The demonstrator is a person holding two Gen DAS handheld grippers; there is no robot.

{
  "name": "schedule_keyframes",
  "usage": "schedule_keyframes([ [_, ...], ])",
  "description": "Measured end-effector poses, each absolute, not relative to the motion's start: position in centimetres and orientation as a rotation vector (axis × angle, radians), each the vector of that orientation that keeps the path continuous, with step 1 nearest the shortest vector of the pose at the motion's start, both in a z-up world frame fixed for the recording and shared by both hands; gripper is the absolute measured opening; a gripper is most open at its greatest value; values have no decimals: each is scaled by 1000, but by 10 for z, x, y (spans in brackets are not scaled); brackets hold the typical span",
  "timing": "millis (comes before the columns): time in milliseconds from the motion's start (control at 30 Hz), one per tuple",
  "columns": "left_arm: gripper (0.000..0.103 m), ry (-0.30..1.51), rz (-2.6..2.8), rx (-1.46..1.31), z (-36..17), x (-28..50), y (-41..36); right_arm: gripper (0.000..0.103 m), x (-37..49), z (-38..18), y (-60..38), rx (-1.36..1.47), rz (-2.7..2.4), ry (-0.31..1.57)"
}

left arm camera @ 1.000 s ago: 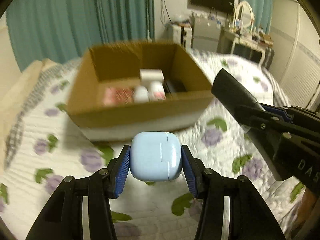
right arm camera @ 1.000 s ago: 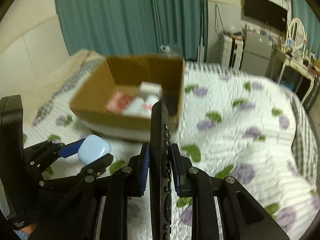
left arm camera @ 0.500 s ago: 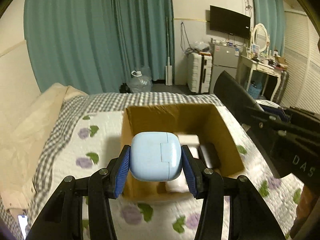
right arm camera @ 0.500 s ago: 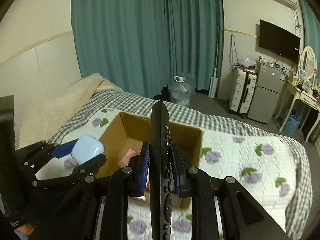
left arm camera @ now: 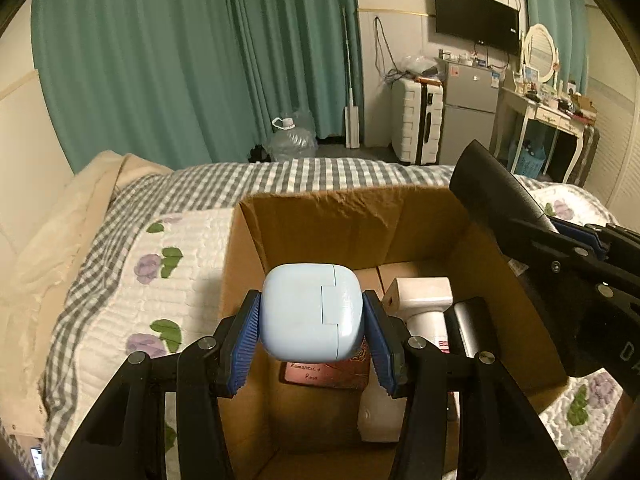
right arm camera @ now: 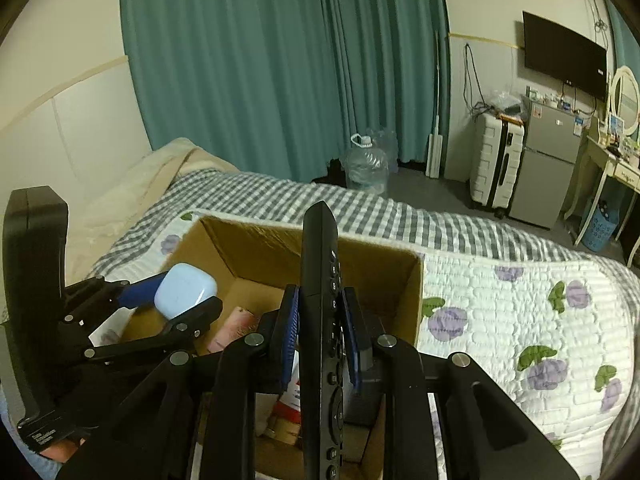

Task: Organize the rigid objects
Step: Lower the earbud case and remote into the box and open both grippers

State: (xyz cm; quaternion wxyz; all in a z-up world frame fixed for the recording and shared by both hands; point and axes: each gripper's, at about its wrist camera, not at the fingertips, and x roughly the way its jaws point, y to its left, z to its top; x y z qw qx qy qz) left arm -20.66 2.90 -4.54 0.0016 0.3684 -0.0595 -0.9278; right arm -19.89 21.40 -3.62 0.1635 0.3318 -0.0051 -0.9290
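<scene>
Left hand-held gripper [left arm camera: 312, 320] clamps blue case [left arm camera: 313, 312] over box [left arm camera: 344, 216]; right hand-held gripper [right arm camera: 320, 330] grips remote [right arm camera: 320, 320].

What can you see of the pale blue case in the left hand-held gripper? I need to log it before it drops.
The pale blue case is a rounded, smooth, plastic-looking square with a lid seam and a small hinge tab, shut. The left hand-held gripper clamps it by two opposite sides between ribbed blue pads. It hangs above the open cardboard box, touching nothing else.
</scene>
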Motion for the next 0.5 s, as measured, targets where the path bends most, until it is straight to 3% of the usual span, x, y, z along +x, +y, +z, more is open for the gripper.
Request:
schedule_keyframes([
  [133,53,-167,-2917,1163,-54,-208,32,20,-203,-43,218,972,-2651,-37],
  [233,65,-150,-2922,1185,-55,-207,31,20,-201,-40,219,969,-2658,-42],
  [500,68,-154,-2931,1088,-29,-192,22,20,-199,-20,212,928,-2670,-20],
])
